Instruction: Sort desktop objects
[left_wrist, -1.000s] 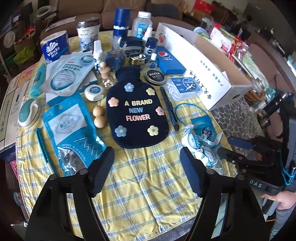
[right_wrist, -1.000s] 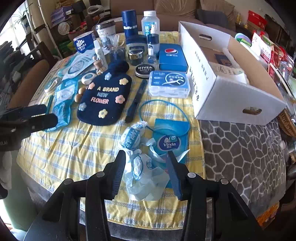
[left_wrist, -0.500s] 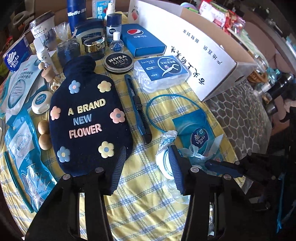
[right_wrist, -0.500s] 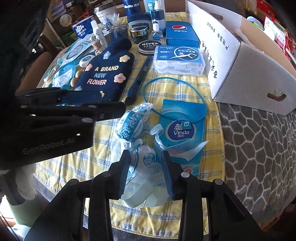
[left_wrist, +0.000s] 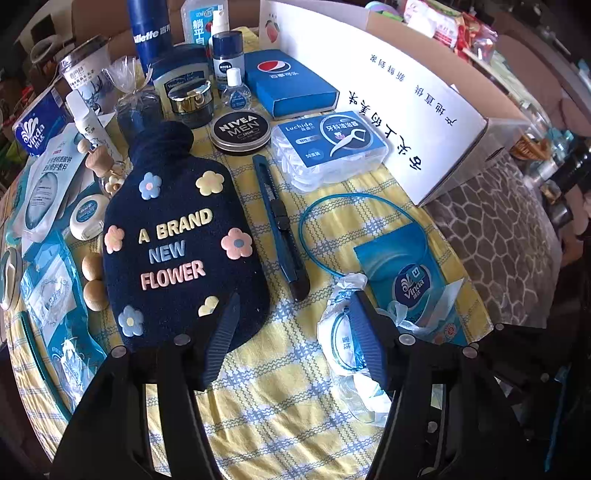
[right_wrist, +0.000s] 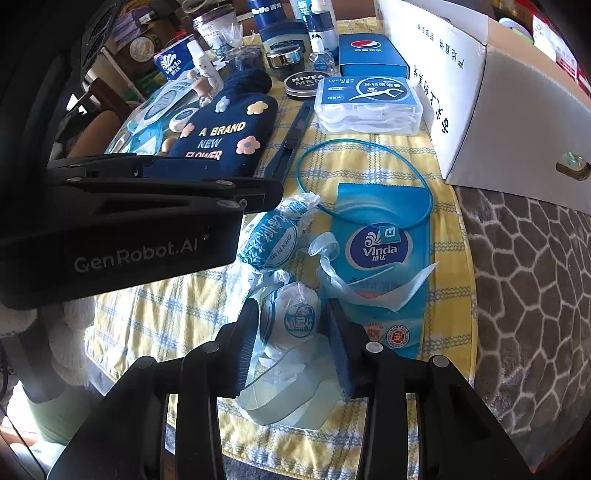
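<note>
My right gripper (right_wrist: 293, 306) points steeply down at the table's front edge. A clear-wrapped round packet (right_wrist: 295, 321) with a blue logo sits between its pads, which touch the wrap on both sides while the jaws ease open slightly. A second wrapped packet (right_wrist: 269, 240) lies just beyond it, next to the blue Vinda tissue pack (right_wrist: 380, 251). My left gripper (left_wrist: 295, 306) hovers with its jaws opening and only tablecloth between them. One of its fingers is over the navy hot-water bottle cover (left_wrist: 181, 240), the other over a wrapped packet (left_wrist: 340, 332).
A blue utility knife (left_wrist: 280, 225), a blue cord loop (left_wrist: 306, 206), a floss-pick box (left_wrist: 332, 147), a Nivea tin (left_wrist: 240, 131) and a Pepsi box (left_wrist: 291, 85) lie behind. The white cardboard box (left_wrist: 406, 110) stands open at the right. Bottles and pouches crowd the back and left.
My left gripper swept right and down over the table to the packets, narrowed, then widened again. My right gripper sank around the near packet and its jaws narrowed.
</note>
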